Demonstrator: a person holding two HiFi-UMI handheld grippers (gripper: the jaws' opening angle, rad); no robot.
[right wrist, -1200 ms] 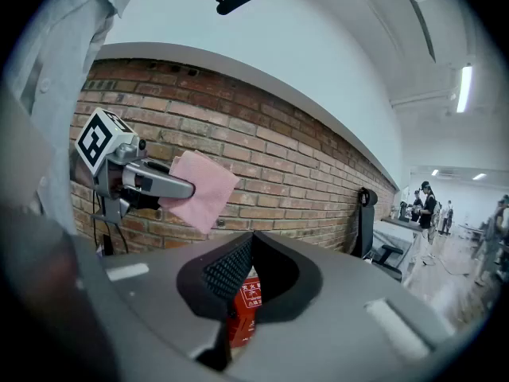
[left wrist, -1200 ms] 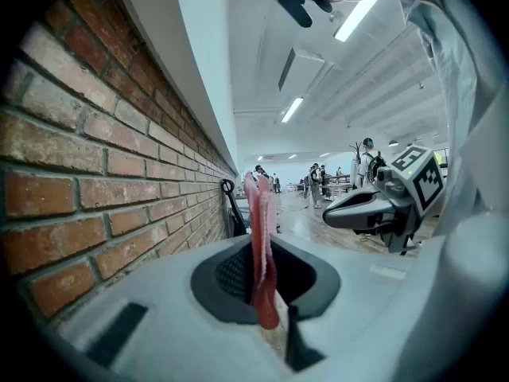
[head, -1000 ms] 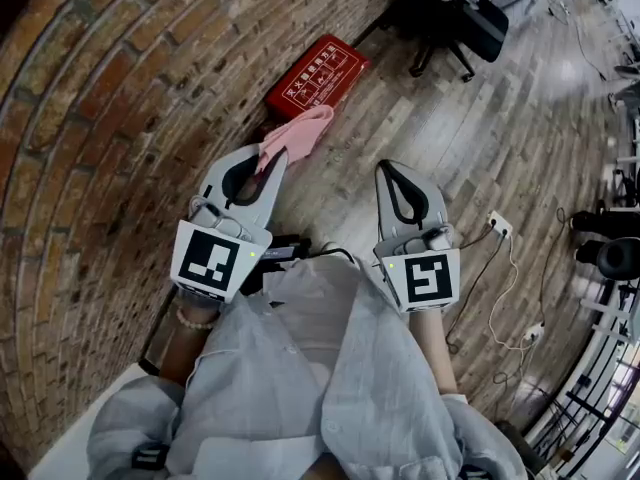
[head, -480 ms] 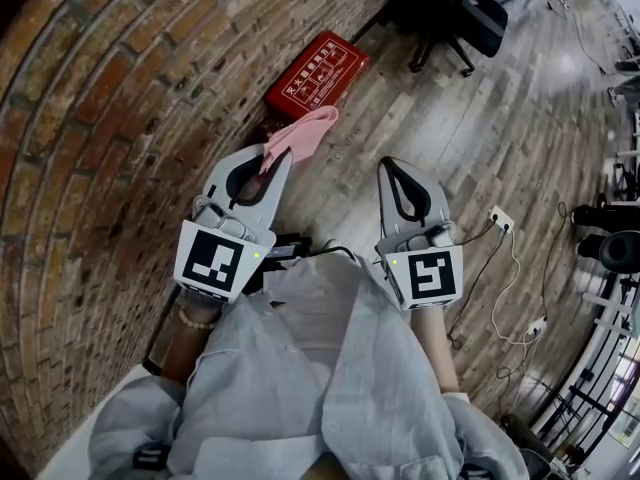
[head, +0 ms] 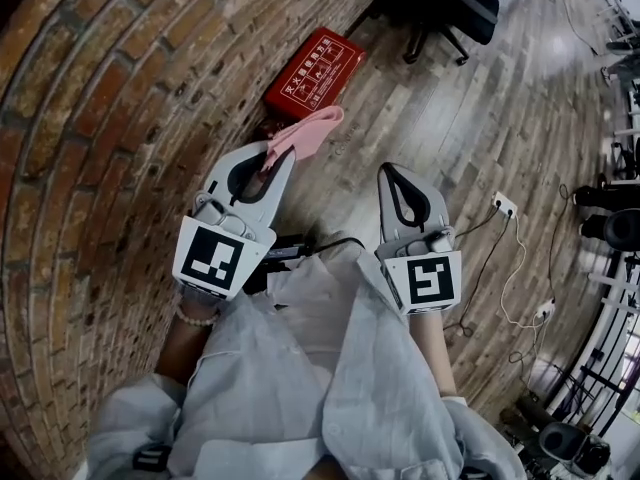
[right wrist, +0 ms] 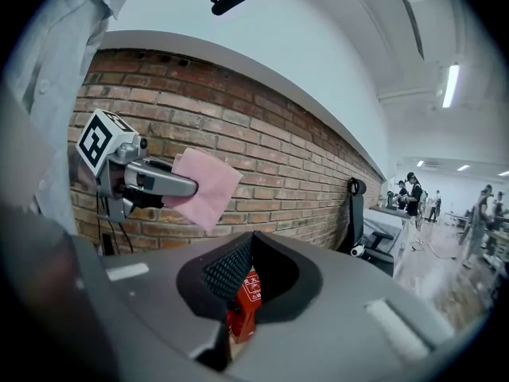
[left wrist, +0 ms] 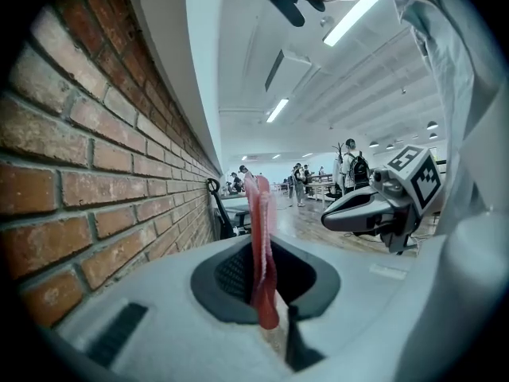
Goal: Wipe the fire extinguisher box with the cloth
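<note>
The red fire extinguisher box (head: 315, 71) lies flat on the wooden floor at the foot of the brick wall. My left gripper (head: 275, 153) is shut on a pink cloth (head: 305, 131), which sticks out past the jaw tips toward the box's near end, still short of it. The left gripper view shows the cloth (left wrist: 261, 245) pinched edge-on between the jaws. My right gripper (head: 392, 171) hangs beside the left one, shut and holding nothing. Through its jaw opening a sliver of the red box (right wrist: 242, 309) shows. The cloth (right wrist: 205, 187) also appears in the right gripper view.
A curved brick wall (head: 90, 118) runs along the left. A black office chair (head: 450, 8) stands beyond the box. A white power strip (head: 502, 205) with cables lies on the floor at right. A black device (head: 285, 250) sits near my feet.
Both grippers and the cloth have edged slightly forward toward the red box. The grip on the cloth is unchanged.
</note>
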